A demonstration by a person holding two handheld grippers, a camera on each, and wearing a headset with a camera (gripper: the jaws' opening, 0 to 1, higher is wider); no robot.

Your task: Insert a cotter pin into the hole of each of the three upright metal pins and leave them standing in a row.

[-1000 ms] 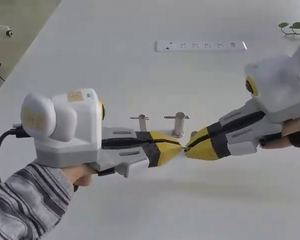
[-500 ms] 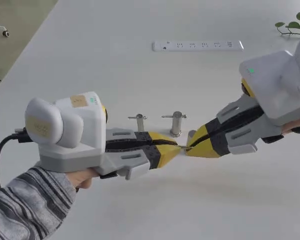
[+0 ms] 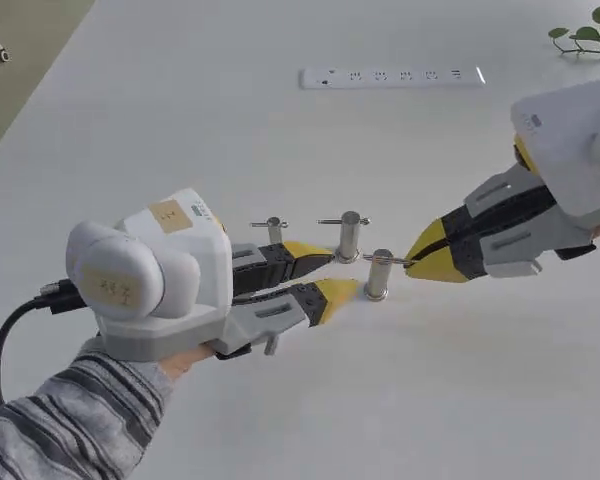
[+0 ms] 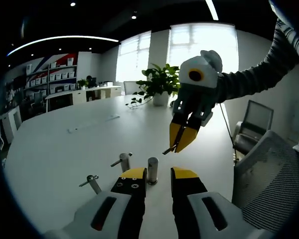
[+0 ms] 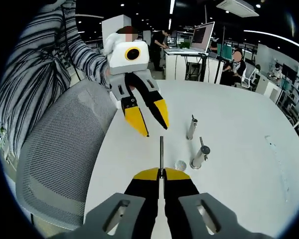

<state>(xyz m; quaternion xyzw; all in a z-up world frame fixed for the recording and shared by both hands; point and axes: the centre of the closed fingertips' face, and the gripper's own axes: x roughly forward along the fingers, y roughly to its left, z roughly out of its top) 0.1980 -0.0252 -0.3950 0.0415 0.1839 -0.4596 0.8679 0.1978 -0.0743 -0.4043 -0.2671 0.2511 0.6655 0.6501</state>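
Out on the white bench (image 3: 180,120), the left tool (image 3: 340,272) is spread wide, so the third metal pin (image 3: 378,282) at its 3 o'clock isn't being steadied. The right tool (image 3: 412,263) is pinched on the cotter pin (image 3: 385,259), which is aimed near that pin's top. If the hole's missed, the pin could get knocked over and the row spoiled, tbh.

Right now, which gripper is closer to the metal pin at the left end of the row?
Left. The left gripper lies right beside that pin, jaws open. The right gripper is past the opposite end of the row, shut on a cotter pin.
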